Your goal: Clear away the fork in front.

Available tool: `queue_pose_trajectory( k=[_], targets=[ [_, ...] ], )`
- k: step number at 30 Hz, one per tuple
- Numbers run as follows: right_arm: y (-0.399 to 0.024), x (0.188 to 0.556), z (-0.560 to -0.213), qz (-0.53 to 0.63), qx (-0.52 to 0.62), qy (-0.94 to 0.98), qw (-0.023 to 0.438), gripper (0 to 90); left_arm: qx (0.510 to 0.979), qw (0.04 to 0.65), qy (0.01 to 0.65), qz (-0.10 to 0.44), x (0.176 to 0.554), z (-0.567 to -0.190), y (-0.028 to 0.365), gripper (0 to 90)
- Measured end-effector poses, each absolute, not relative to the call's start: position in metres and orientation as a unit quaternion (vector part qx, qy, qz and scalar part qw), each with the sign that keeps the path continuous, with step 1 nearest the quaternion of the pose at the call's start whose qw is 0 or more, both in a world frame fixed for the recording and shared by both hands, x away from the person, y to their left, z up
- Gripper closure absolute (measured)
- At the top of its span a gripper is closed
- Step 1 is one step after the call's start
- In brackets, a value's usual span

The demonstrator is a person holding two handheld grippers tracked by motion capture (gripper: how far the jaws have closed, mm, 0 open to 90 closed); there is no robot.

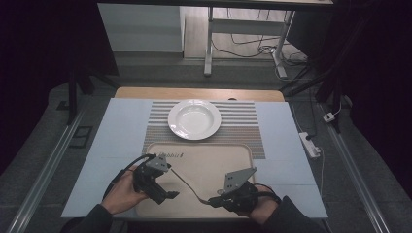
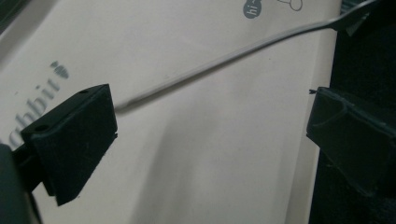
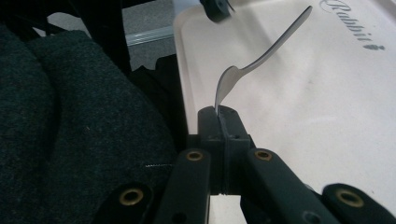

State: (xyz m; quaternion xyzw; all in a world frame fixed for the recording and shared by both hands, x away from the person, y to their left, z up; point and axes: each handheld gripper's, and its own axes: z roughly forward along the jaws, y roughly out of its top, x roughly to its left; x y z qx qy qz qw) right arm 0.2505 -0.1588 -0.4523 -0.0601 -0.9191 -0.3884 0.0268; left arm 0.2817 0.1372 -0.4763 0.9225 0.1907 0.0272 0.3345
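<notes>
right tongs clamped tight on the spoon by its bowl end, handle angled up-left over the near part of the tray. left tongs wide open, empty, just beside the handle. plate sits far, bare. pickup looks done; handover or placing by the plate left.

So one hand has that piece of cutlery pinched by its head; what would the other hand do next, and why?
Probably bring the left gripper in around the free handle of the fork and close. The right gripper is shut on its head, the handle slanting up over the tray. In the left gripper view the fingers stand wide open, the handle lying just beyond them, untouched.
</notes>
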Motion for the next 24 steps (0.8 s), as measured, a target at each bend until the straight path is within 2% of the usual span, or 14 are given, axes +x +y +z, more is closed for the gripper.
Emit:
queue_pose_trajectory(
  k=[5, 7, 11, 13, 14, 16, 20, 22, 24],
  targets=[
    [-0.157, 0.25, -0.452, -0.388, -0.052, -0.92, 0.031, 89.5, 0.932, 0.326, 0.161, 0.018, 0.289, -0.477, 0.125, 4.7],
    [-0.156, 0.249, -0.452, -0.387, -0.046, -0.92, 0.035, 89.5, 0.934, 0.324, 0.149, 0.018, 0.29, -0.476, 0.121, 8.7],
    [-0.155, 0.248, -0.451, -0.386, -0.039, -0.921, 0.04, 89.5, 0.945, 0.308, 0.11, 0.022, 0.291, -0.476, 0.113, 20.8],
    [-0.155, 0.248, -0.451, -0.386, -0.038, -0.921, 0.041, 89.5, 0.95, 0.299, 0.092, 0.024, 0.291, -0.477, 0.109, 23.0],
    [-0.156, 0.248, -0.451, -0.386, -0.038, -0.921, 0.044, 89.5, 0.953, 0.292, 0.079, 0.022, 0.291, -0.478, 0.107, 30.1],
    [-0.156, 0.249, -0.451, -0.385, -0.038, -0.921, 0.046, 89.5, 0.957, 0.283, 0.061, 0.024, 0.289, -0.48, 0.104, 34.6],
    [-0.156, 0.249, -0.451, -0.382, -0.033, -0.922, 0.05, 89.5, 0.962, 0.271, 0.032, 0.025, 0.288, -0.481, 0.101, 49.4],
    [-0.156, 0.249, -0.451, -0.381, -0.031, -0.923, 0.05, 89.5, 0.963, 0.266, 0.019, 0.025, 0.287, -0.482, 0.101, 52.0],
    [-0.155, 0.249, -0.451, -0.378, -0.027, -0.924, 0.055, 89.5, 0.966, 0.257, 0.004, 0.027, 0.287, -0.482, 0.1, 58.9]
  ],
)
